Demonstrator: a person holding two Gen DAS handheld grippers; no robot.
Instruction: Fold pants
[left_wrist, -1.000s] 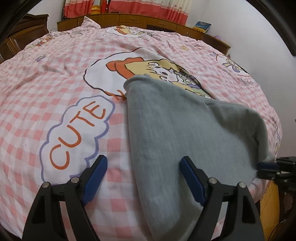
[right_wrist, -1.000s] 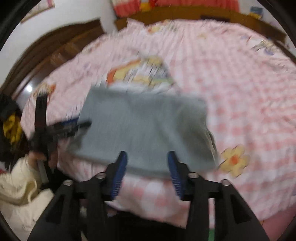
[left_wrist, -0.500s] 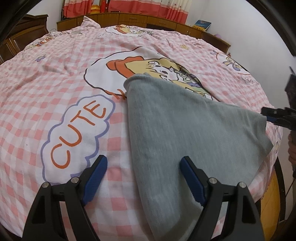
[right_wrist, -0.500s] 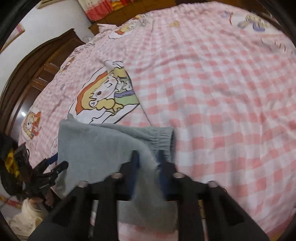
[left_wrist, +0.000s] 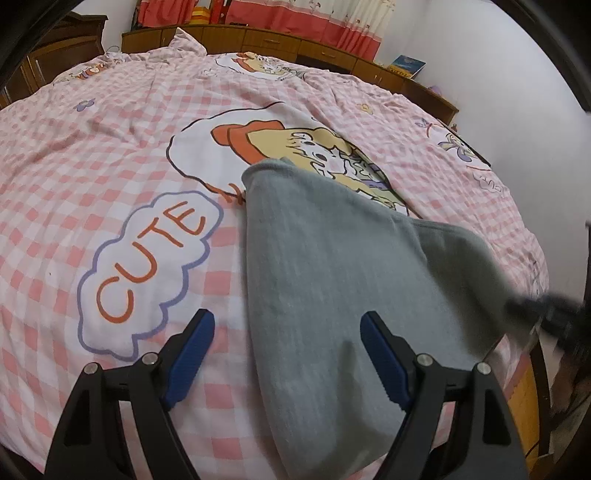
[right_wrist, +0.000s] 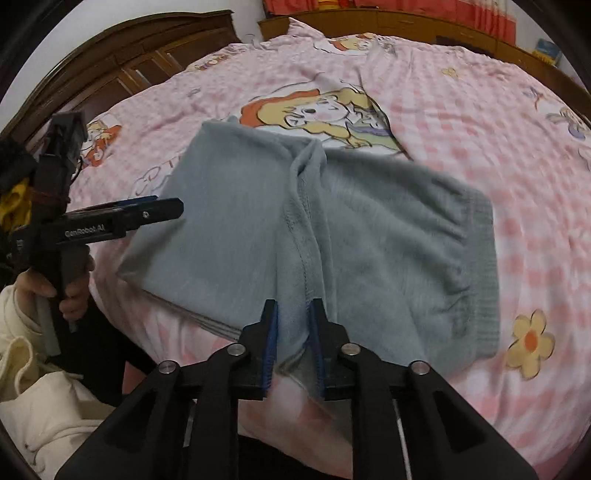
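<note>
The grey pants (right_wrist: 306, 229) lie on the bed (right_wrist: 480, 122); their near edge is pinched by the right gripper (right_wrist: 293, 332). The left gripper (left_wrist: 288, 354) is spread, empty. Slippage through fleece bunching is risked.

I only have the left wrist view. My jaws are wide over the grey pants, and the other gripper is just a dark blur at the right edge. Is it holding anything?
Observer: Yes. The right gripper is shut on the pants, pinching a raised ridge along the middle seam at the near edge.
Operator: Where is the waistband?
Observer: The ribbed waistband lies at the right end, flat on the bedspread, beside a printed flower.
Operator: And my gripper from there?
Observer: The left gripper sits at the left edge of the pants, seen side-on.
</note>
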